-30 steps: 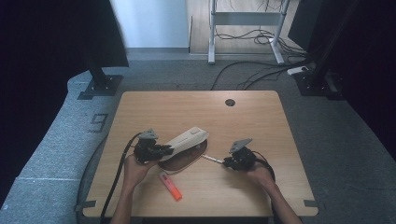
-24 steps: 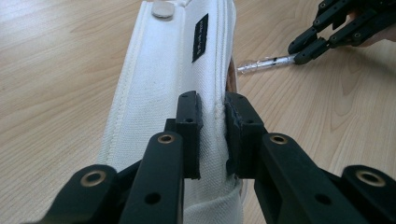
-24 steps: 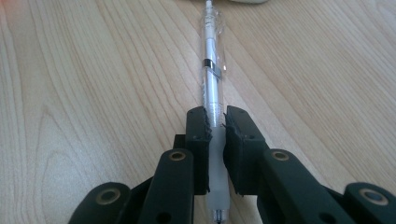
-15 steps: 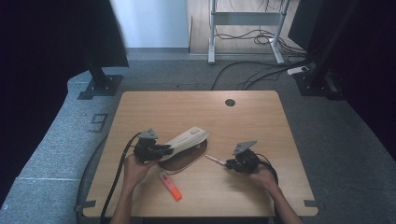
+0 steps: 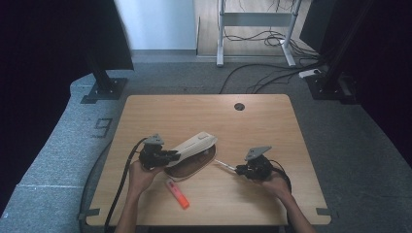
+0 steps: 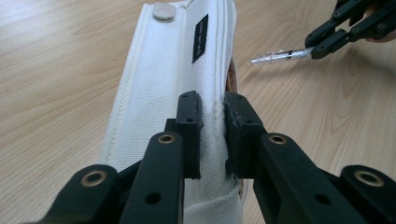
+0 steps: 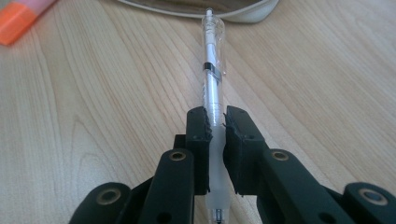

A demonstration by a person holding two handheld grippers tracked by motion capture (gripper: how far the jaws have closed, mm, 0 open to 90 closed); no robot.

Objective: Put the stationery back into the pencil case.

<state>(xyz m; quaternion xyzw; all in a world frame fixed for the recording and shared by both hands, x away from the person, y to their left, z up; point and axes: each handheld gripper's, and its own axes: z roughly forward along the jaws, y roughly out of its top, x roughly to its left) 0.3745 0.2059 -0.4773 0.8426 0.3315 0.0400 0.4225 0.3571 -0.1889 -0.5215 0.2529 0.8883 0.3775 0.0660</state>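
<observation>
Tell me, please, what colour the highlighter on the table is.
Orange; the highlighter shows best in the high view.

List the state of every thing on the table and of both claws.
Pencil case: flap lifted, open.
Clear pen: gripped, tip toward the case.
Orange highlighter: lying loose, capped.
Left claw: shut on the flap.
Right claw: shut on the pen.
</observation>
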